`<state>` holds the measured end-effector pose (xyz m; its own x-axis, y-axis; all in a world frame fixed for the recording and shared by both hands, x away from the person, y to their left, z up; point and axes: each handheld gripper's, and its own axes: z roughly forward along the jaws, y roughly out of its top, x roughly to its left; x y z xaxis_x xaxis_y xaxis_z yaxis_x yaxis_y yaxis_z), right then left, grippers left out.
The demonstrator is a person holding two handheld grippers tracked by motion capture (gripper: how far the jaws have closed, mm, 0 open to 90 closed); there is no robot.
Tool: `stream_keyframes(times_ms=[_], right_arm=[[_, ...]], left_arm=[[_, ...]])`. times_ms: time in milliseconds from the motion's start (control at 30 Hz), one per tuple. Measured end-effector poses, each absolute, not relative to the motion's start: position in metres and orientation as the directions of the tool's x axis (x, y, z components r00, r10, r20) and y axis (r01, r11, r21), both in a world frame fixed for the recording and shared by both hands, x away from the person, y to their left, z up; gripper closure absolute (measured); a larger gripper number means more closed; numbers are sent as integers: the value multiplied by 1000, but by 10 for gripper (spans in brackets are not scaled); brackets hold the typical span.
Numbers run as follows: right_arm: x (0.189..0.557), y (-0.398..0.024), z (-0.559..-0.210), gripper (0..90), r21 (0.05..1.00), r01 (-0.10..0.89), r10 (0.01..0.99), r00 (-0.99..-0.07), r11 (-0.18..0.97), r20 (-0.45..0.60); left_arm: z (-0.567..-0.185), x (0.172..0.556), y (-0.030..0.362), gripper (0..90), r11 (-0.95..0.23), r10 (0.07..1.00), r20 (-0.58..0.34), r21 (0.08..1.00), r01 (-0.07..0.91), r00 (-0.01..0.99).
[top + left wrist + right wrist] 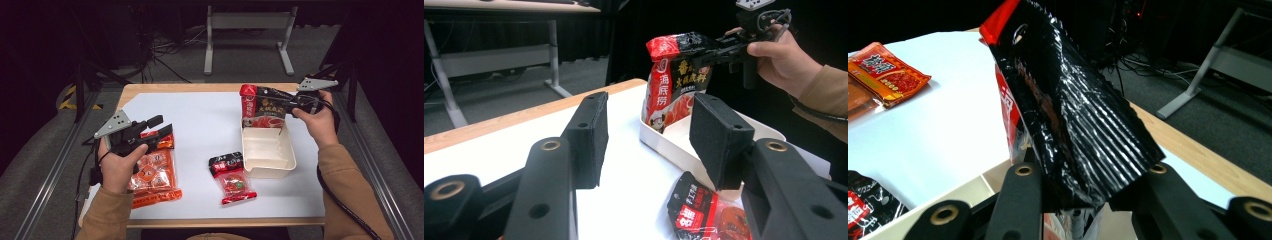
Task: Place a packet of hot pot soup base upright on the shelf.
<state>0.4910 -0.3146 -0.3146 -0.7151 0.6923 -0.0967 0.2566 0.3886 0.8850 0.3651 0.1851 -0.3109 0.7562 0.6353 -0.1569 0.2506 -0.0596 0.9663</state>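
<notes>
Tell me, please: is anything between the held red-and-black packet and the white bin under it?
Nothing visible. The right gripper holds the red-and-black packet upright by its top edge, its lower end already at the white bin's far side; the bin looks empty inside.

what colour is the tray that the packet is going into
Cream-white tray, clearest in the high view.

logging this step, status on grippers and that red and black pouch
Right gripper shut on red and black foil pouch, hanging over white plastic tray. Left gripper open, holding nothing. Tray unobstructed.
</notes>
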Motion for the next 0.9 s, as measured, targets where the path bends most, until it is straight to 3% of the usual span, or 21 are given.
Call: stream_keyframes(times_ms=[300,600,667,700,900], right_arm=[[488,-323,-322,731,895,278,711,-700,350,-60],[485,-322,-320,664,894,293,719,-693,339,-46],[484,-324,-319,598,896,297,726,-687,330,-40],[482,-326,-318,509,902,310,731,-682,302,-10],[474,-333,-313,379,909,325,745,-666,261,24]], left_arm=[[-313,367,184,461,-79,638,-148,964,255,756],[-318,371,187,359,-115,655,-129,957,267,744],[-319,372,188,347,-134,658,-113,955,264,744],[-319,372,188,331,-138,658,-115,953,269,745],[-320,372,191,268,-156,667,-94,952,263,739]])
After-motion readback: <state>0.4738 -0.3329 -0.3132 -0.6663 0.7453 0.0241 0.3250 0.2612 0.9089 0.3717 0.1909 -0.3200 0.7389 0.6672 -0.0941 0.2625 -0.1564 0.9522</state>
